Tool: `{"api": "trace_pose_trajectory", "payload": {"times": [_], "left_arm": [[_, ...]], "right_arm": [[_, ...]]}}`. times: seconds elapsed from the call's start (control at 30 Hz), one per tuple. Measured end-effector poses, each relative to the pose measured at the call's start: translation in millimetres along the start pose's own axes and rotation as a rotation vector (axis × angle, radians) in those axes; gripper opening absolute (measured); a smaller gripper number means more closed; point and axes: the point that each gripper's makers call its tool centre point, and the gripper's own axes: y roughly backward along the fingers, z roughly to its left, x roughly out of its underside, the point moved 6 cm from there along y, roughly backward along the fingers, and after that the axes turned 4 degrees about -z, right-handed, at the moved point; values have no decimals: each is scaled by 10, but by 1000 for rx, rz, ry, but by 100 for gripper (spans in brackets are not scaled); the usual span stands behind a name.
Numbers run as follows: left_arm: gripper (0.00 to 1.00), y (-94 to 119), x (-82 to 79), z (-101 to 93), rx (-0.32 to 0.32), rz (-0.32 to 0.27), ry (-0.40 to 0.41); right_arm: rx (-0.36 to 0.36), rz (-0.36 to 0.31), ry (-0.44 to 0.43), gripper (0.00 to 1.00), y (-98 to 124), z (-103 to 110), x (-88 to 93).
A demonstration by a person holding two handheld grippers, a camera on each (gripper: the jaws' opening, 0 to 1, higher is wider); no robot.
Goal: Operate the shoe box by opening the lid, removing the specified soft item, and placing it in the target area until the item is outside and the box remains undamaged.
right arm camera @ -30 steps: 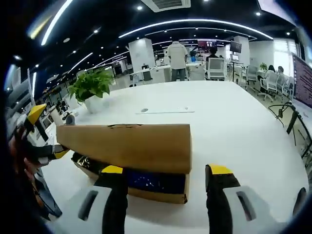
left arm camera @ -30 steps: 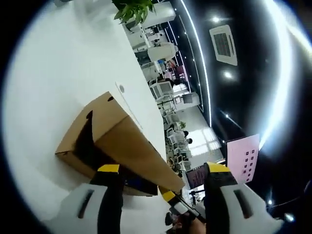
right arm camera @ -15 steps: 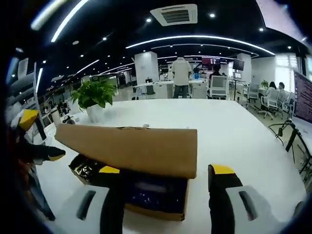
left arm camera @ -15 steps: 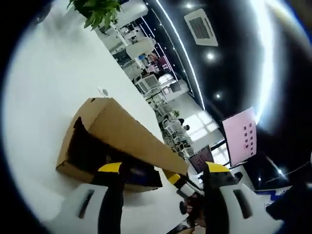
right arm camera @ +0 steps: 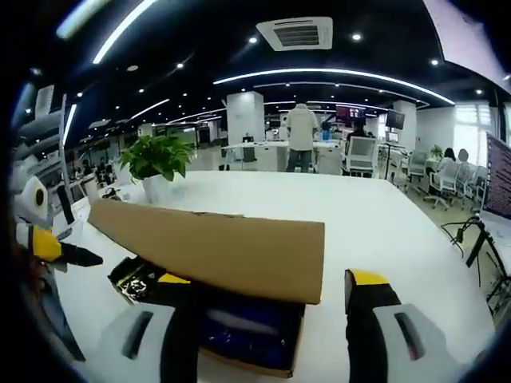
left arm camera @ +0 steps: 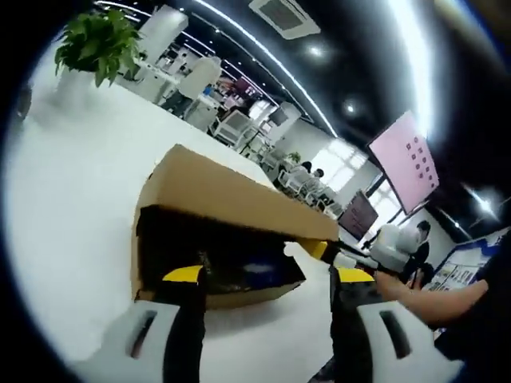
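Note:
The brown cardboard shoe box [left arm camera: 152, 239] lies on the white table with its lid [right arm camera: 215, 251] raised at a slant. Inside sit dark contents and a blue item [right arm camera: 247, 335], also the blue item [left arm camera: 259, 271]. My right gripper [right arm camera: 270, 281] is open, its jaws wide apart at the lid's front edge. In the left gripper view the right gripper's yellow-tipped finger [left arm camera: 316, 248] sits just under the lid's corner. My left gripper [left arm camera: 267, 278] is open too, facing the box's open side. It appears as the left gripper [right arm camera: 56, 247] beside the box's left end.
A potted plant [right arm camera: 156, 159] stands on the white table [right arm camera: 383, 231] behind the box. The table's right edge falls away toward office chairs [right arm camera: 419, 163]. A person [right arm camera: 302, 136] stands at far desks. A hand [left arm camera: 407, 283] holds the right gripper.
The lid has risen higher, baring more of the box's inside. The left gripper's view has swung round and levelled, now looking into the open side.

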Motion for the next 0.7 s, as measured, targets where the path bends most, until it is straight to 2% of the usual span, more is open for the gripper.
{"api": "trace_pose_trajectory", "payload": {"times": [0.07, 0.13, 0.23, 0.33, 0.43, 0.6, 0.7], "left_arm": [[63, -6, 25, 39, -14, 33, -59], [63, -4, 53, 80, -21, 67, -111], [58, 13, 81, 98, -26, 116, -180], [56, 9, 83, 144, -53, 139, -238], [56, 12, 82, 239, -88, 171, -351], [58, -30, 77, 291, -94, 181, -391], [59, -45, 74, 296, -88, 197, -400]], "right_arm": [[8, 22, 7, 72, -29, -4, -4], [15, 17, -3, 70, -34, 5, -36], [19, 0, -2, 69, -59, 30, -81], [9, -2, 26, 69, -93, 51, -104], [12, 19, 73, 73, -129, 57, -109], [15, -3, 67, 73, -172, 43, -152], [23, -7, 64, 71, -177, 37, -169]]}}
